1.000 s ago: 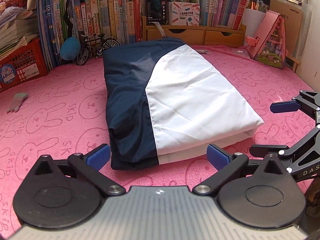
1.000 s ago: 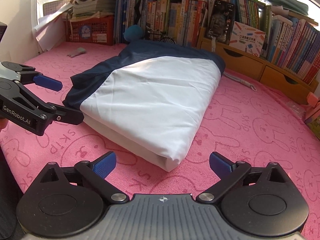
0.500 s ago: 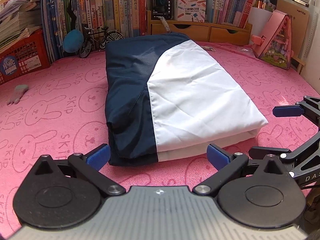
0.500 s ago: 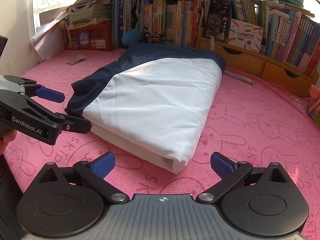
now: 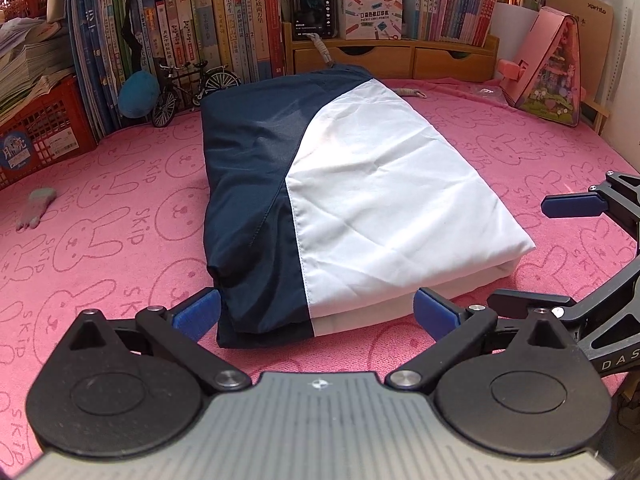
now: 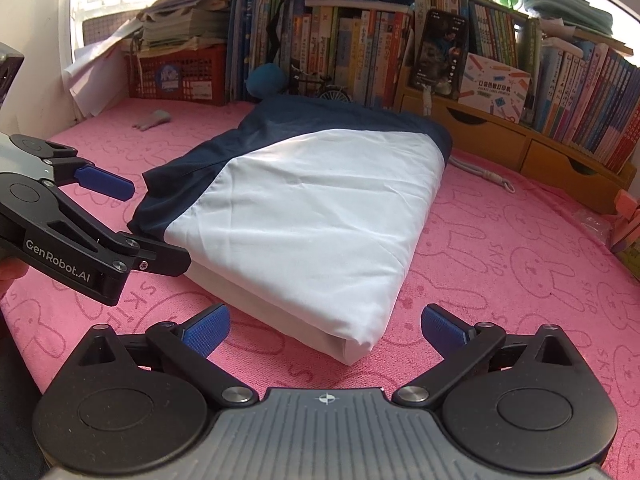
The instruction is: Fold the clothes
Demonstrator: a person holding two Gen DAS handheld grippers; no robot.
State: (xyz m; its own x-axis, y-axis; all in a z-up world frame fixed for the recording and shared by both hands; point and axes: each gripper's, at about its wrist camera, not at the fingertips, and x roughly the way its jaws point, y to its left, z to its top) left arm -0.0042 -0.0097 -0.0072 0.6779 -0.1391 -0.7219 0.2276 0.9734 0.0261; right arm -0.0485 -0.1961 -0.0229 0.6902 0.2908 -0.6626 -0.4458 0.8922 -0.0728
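Both grippers are sitting closer to the folded garment (image 5: 352,200) than a second ago. The pink mat (image 5: 100,240) is showing repeated "SKIP" lettering; the left gripper (image 6: 132,220) is bearing "GenRobot.AI". The left gripper (image 5: 316,312) is standing spread wide, empty, straddling the garment's near edge; the right gripper (image 6: 324,326) is likewise released at its near corner. Open mat is lying around the garment, books (image 5: 224,28) bordering the far side

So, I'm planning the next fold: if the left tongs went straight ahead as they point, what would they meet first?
Probably the near edge of the folded navy-and-white garment, which lies right between the open left tongs.
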